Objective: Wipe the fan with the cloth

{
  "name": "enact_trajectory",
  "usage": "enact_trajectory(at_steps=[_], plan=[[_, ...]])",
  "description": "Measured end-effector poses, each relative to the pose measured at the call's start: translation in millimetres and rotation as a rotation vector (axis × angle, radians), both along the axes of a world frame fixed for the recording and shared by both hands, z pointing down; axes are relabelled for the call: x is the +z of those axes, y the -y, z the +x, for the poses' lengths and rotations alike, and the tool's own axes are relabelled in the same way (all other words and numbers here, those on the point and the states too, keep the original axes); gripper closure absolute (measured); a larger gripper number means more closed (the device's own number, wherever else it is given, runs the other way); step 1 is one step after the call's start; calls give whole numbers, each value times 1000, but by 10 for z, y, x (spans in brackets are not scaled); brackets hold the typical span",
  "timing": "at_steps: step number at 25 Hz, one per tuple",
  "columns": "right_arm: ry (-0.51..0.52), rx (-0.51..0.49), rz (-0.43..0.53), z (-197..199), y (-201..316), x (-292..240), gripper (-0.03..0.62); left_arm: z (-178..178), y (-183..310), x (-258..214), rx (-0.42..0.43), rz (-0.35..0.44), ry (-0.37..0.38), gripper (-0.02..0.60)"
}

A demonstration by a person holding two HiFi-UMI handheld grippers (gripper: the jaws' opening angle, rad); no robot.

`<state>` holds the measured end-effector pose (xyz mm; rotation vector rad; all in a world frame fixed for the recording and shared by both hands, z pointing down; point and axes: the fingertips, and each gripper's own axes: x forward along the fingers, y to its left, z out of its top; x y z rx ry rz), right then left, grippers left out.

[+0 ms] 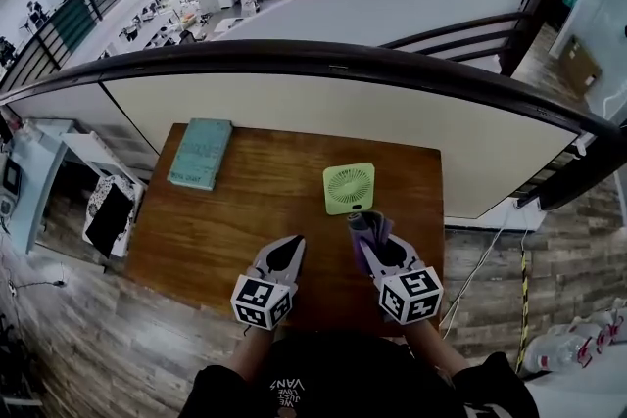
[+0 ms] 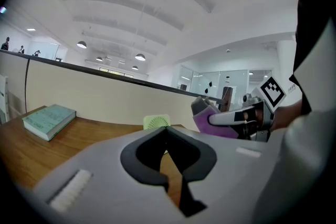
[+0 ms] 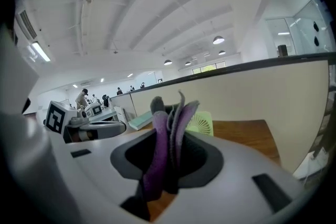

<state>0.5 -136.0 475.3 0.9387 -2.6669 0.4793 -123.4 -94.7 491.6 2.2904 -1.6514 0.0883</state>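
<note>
Purple cloth [image 1: 369,226] pinched in right claw [image 1: 375,248] — green fan [image 1: 349,188] just beyond.

A brown wooden surface [image 1: 245,220] stands with its far edge against a pale low wall [image 1: 323,117]. A teal book [image 1: 200,153] lies flat near the far left corner. A small light-green fan [image 1: 349,188] sits right of the middle, well apart from the book. Its round grille faces the near edge. It seems to stand upright, though the steep view leaves that unsure.
</note>
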Motion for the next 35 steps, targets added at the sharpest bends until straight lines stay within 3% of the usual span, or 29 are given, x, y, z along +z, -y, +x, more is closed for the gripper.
enact_trajectory(at_steps=[9,35], plan=[[20,-8,24,135,-143,-61,477,64,-175,-60,-38,27,-20,571],[-15,-18,67,245,-240,-7,477,171,-312,-38,-37,23,4,571]])
